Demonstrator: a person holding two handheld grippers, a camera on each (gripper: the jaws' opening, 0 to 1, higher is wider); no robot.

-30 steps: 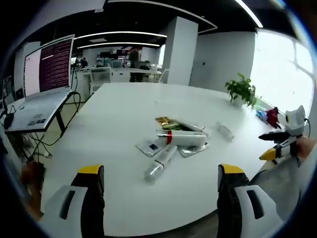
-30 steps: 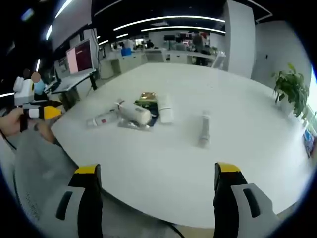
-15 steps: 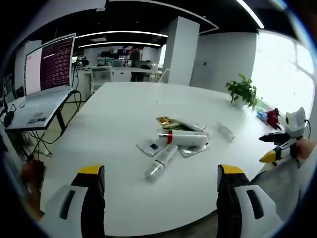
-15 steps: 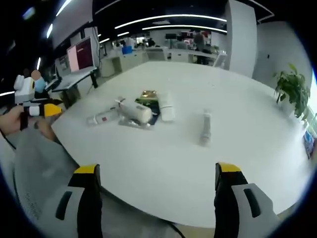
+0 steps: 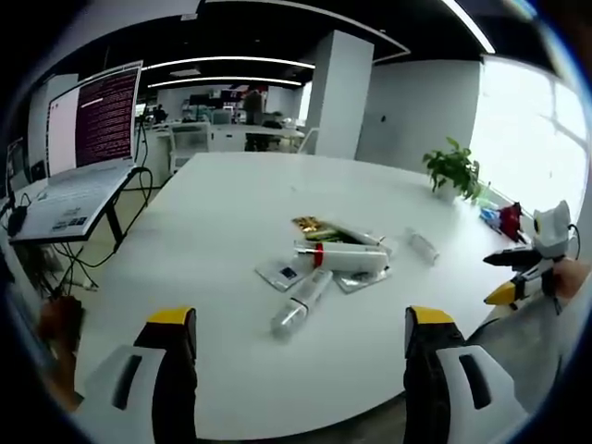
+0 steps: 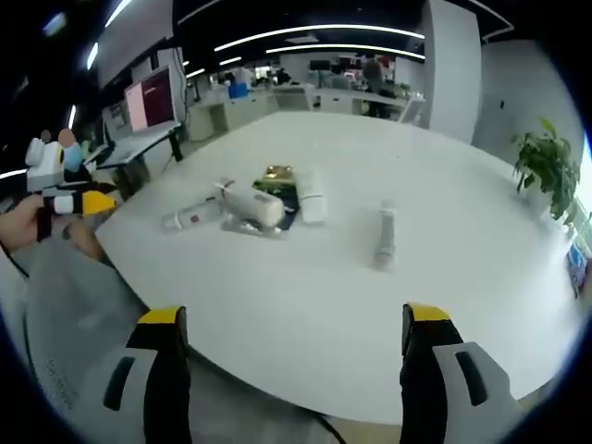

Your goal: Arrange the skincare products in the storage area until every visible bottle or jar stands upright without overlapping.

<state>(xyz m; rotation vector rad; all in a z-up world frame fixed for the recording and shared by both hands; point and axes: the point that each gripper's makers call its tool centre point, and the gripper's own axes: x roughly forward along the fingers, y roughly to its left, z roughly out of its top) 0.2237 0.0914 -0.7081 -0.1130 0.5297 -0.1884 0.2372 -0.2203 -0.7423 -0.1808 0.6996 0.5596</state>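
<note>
**Both grippers hanging wide open short of the skincare pile**

The left gripper (image 5: pixel 289 356) is hovering over the near edge of the white table (image 5: pixel 231 213), jaws spread wide and holding nothing. The right gripper (image 6: pixel 289 361) is doing the same from its own side, also wide and empty. Beyond the jaws, the skincare pile (image 5: pixel 324 259) is lying flat mid-table: a white tube with a red band (image 5: pixel 340 256) is resting across what look like sachets, a clear bottle (image 5: pixel 298 303) is lying just beside it, and a small tube (image 6: pixel 383 236) is lying apart. A potted plant (image 5: pixel 453 168) is standing near the table's far edge, beyond the pile.
</note>
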